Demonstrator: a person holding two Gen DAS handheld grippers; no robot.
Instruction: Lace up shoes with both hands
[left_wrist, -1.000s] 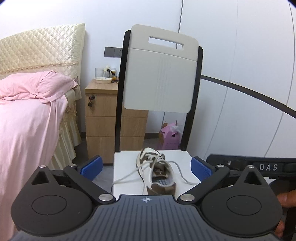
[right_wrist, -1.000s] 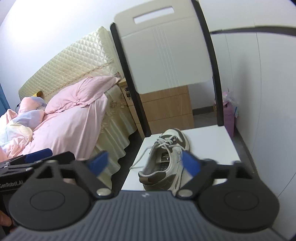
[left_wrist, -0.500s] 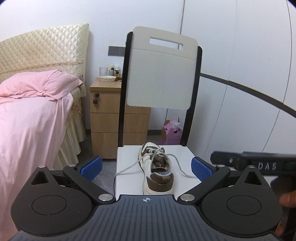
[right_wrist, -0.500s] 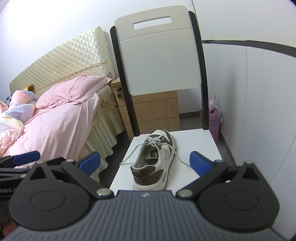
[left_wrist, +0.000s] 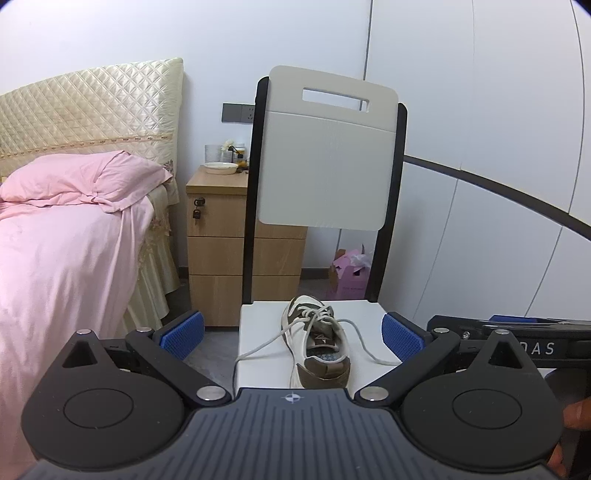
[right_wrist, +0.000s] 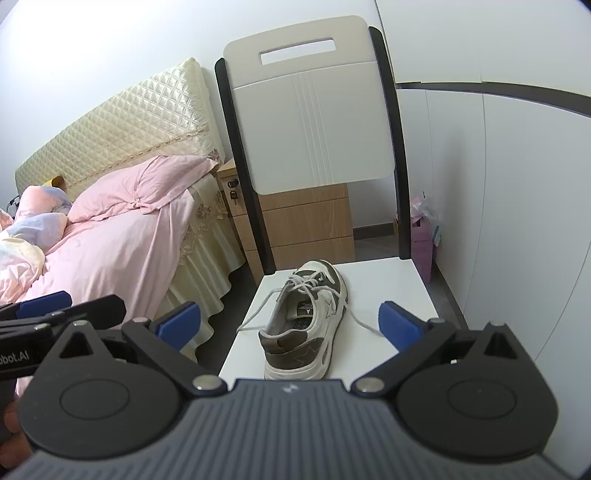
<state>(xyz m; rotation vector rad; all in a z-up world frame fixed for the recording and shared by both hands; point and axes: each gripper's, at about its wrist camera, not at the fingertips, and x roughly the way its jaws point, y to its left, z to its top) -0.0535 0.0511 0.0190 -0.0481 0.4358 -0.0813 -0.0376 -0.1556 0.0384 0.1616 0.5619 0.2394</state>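
The chair had a smooth, matt white seat and glossy black frame. The shoe looked like cream and brown suede-like panels with woven cloth laces. The cabinet showed wood grain; the headboard was quilted, satiny cloth; the bedsheet was soft pink cloth.

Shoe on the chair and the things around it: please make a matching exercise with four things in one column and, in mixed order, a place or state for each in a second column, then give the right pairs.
Things
1. shoe
2. left lace end
3. pink pillow
4. white dish

Places or states
A. on the wooden nightstand
B. hangs over the seat edge of the chair
C. lies on the bed
D. stands on the seat, heel toward the cameras

Pairs: 1-D, 2-B, 3-C, 4-A
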